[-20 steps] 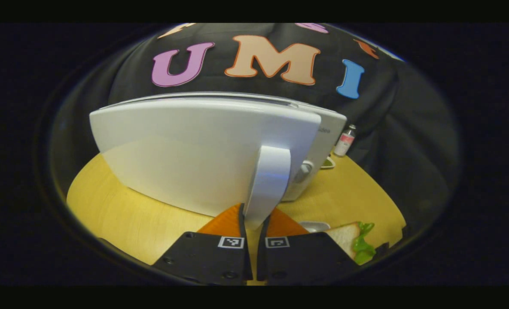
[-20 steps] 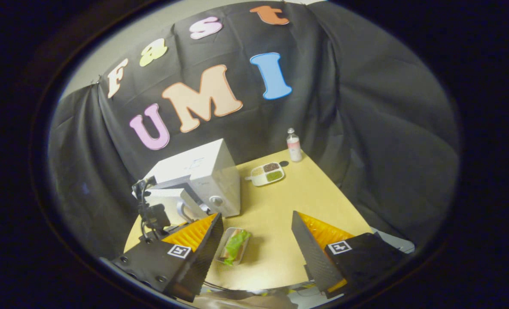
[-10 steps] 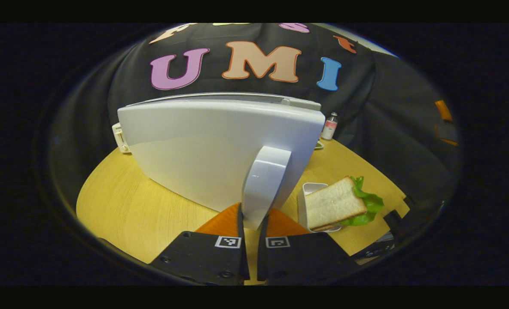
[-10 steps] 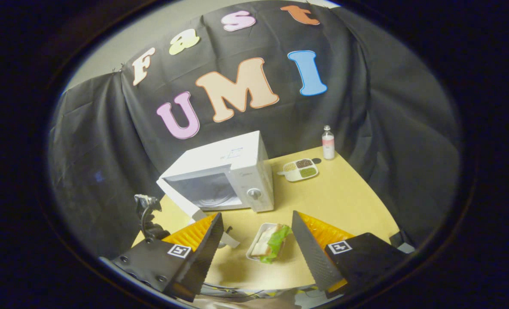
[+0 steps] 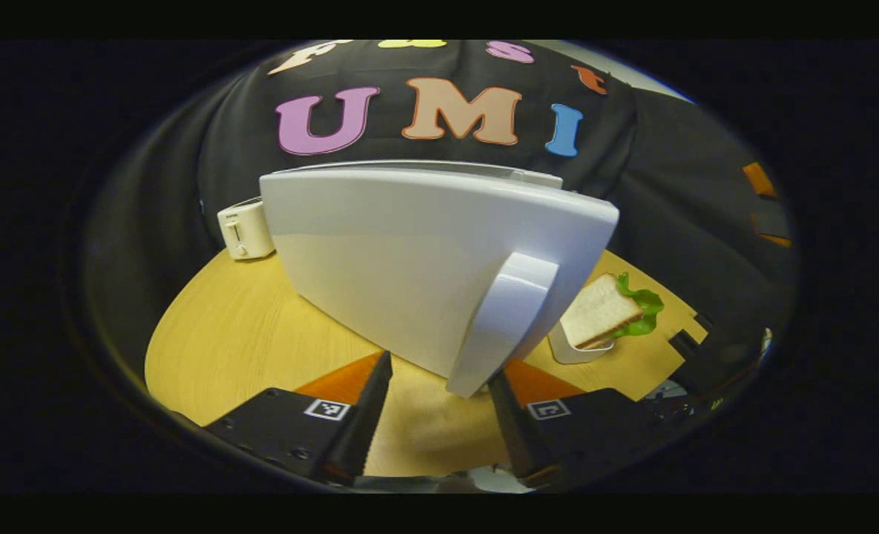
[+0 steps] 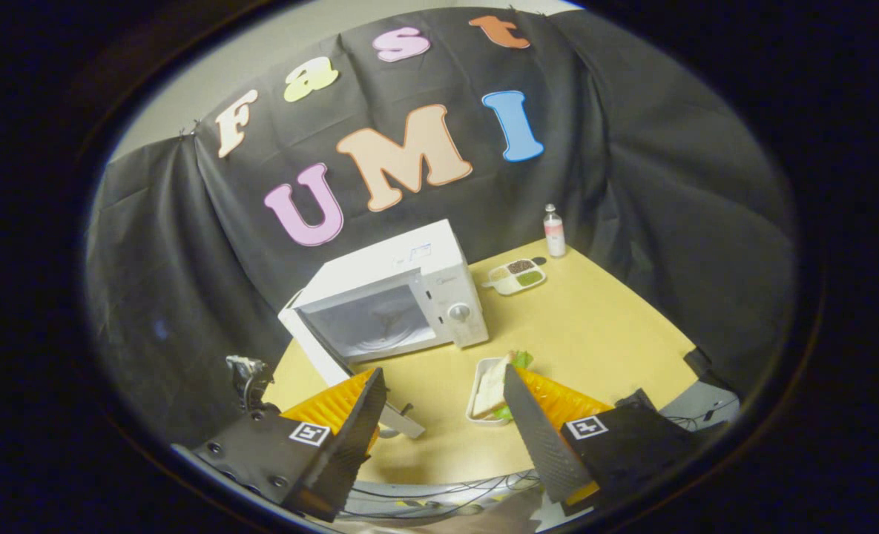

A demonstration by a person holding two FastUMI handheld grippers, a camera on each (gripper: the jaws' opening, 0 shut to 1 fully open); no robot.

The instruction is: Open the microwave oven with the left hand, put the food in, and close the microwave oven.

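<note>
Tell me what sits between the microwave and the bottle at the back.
In the right gripper view, a divided snack tray lies on the table between the microwave and the bottle.

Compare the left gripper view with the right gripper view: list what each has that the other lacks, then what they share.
Left gripper view: the toaster, plus the outer face of the microwave door and its handle, just ahead of the left gripper with its jaws apart. Right gripper view: the oven cavity, dial, divided dish and bottle. Shared: the sandwich, the table and the opened door.
</note>
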